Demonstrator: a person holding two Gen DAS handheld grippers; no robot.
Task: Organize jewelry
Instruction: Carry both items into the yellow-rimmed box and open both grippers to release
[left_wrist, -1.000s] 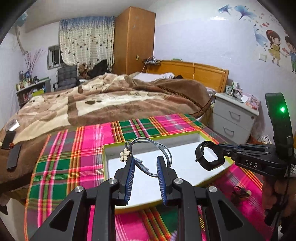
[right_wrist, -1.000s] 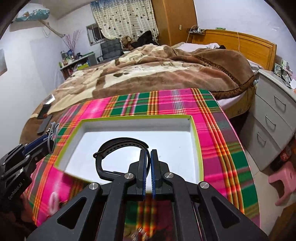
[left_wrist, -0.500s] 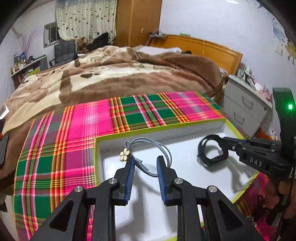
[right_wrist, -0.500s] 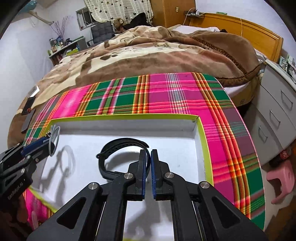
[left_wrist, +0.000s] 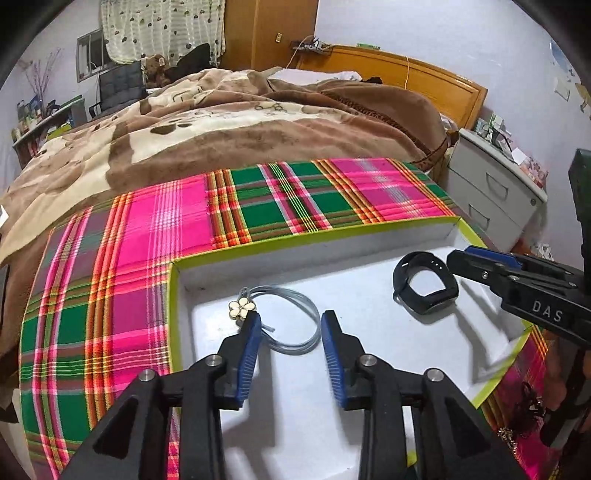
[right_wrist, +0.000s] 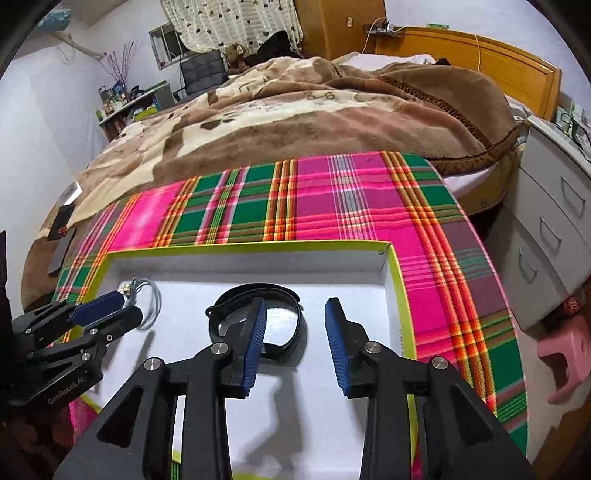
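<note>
The desk (left_wrist: 122, 266) under its pink and green plaid cloth carries the landmark here, a shallow white tray (left_wrist: 369, 238) with a yellow-green rim, and everything below is placed against that tray. Beyond the tray's far rim lies the bed (right_wrist: 295, 110) with a brown blanket, which plays no part. Inside the tray, toward its right side, the black wristband (right_wrist: 288, 317) lies flat on the white floor; the right gripper (right_wrist: 295, 343) stands over it with its fingers (right_wrist: 255, 343) spread wide, having just been opening, and the band sits partly behind the left one with no squeeze on it. Toward the tray's left side, near the far-left corner, rests the grey cord bracelet (left_wrist: 295, 317) with its small cream flower charm (left_wrist: 242, 308); the left gripper (left_wrist: 291, 354) has also just opened its fingers (left_wrist: 247, 354) wide, and the loop lies loose between them, though the charm sits just at the left tip. The step in hand looks like the release of 2 pieces into the tray. Judging by the tangle of dark jewelry (left_wrist: 528, 402) on the cloth just outside the tray's near-right rim, the next move would be lifting both grippers clear without snagging the loop, then fetching another piece.
</note>
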